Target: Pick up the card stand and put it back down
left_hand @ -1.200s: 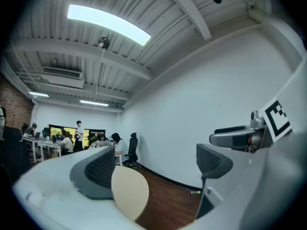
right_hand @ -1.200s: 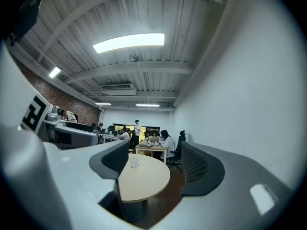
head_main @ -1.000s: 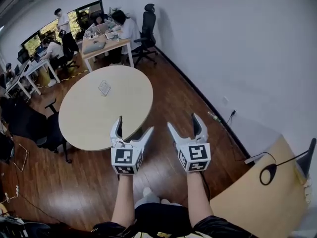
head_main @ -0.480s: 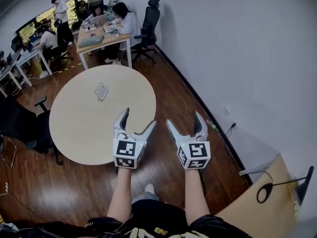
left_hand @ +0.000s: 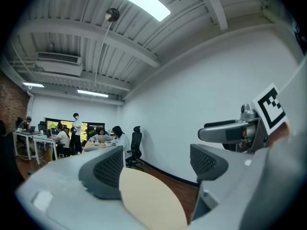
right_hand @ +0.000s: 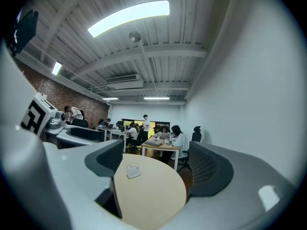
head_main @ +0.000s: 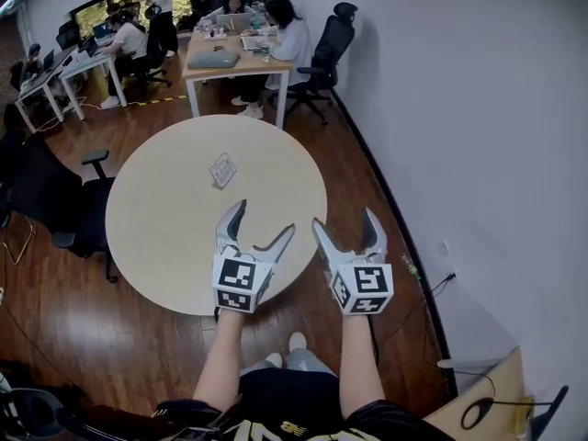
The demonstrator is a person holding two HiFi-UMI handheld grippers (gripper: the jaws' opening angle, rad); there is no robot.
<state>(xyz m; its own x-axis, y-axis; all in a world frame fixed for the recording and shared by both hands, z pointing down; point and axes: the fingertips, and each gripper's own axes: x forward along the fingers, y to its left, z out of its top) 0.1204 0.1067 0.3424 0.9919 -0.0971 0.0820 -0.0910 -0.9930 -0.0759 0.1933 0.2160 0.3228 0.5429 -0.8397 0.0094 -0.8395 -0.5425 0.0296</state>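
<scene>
The card stand is a small white upright card on the far half of the round beige table. In the right gripper view the card stand shows between the jaws but far off, across the table. My left gripper hangs over the table's near edge, open and empty; its jaws have just been closing a little. My right gripper is open beside it, just off the table's right rim. In the left gripper view, the left gripper frames only the tabletop. Both point level.
Desks with seated people stand beyond the table. A black office chair is near the white wall, and another chair sits at the table's left. A beige desk corner lies at bottom right on the wooden floor.
Both grippers and my view have moved forward to the round table. The left gripper now hangs over its near edge. The card stand has not moved.
</scene>
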